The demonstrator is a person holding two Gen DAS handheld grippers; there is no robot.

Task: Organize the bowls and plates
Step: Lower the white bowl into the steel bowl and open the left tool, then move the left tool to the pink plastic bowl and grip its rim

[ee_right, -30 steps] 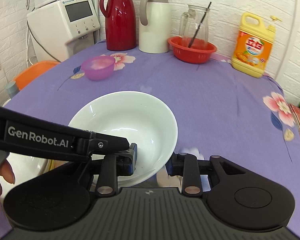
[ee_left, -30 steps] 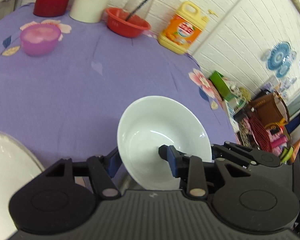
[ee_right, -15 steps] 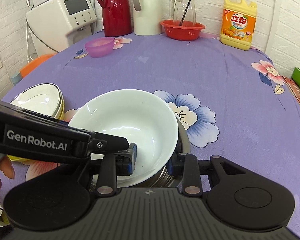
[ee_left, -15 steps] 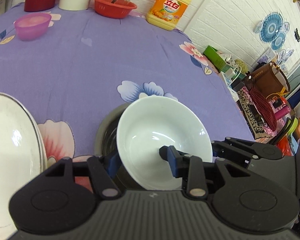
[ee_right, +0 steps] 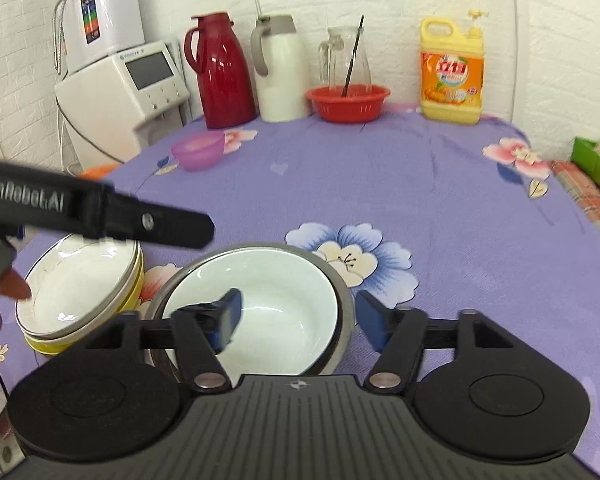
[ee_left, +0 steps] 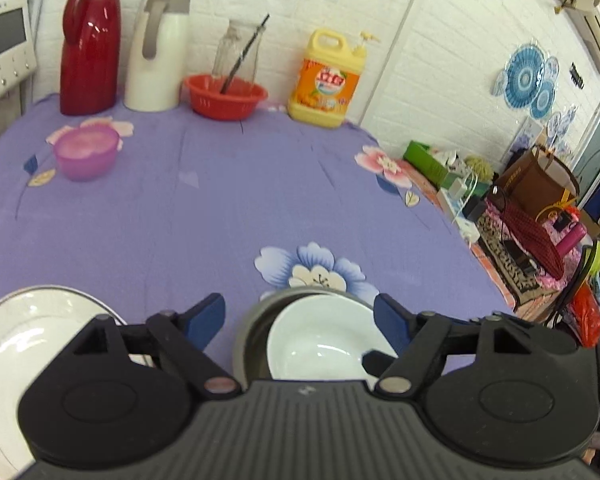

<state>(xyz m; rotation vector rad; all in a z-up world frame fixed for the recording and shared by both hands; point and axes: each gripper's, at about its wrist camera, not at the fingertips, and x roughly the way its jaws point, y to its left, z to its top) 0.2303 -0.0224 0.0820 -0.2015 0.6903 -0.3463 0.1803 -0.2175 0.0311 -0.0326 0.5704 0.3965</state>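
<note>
A white bowl (ee_right: 268, 312) sits nested inside a grey metal bowl (ee_right: 346, 296) near the table's front edge; both also show in the left wrist view, the white bowl (ee_left: 320, 340) and the metal bowl (ee_left: 252, 328). My right gripper (ee_right: 300, 316) is open, its jaws on either side of the bowls' right rim without gripping. My left gripper (ee_left: 300, 316) is open and empty above the bowls; its body crosses the right wrist view (ee_right: 100, 212). A stack of white and yellow plates (ee_right: 80, 292) stands to the left, also in the left wrist view (ee_left: 28, 340).
On the purple flowered tablecloth (ee_right: 380, 184) stand a small purple bowl (ee_right: 198, 150), a red thermos (ee_right: 220, 72), a white thermos (ee_right: 280, 68), a red basket (ee_right: 348, 102) with a glass jug, and a yellow detergent bottle (ee_right: 452, 72). A white appliance (ee_right: 128, 92) stands left.
Both grippers let go of the white bowl, which now rests inside the metal bowl. Both opened wide, and the left gripper lifted up and away.
</note>
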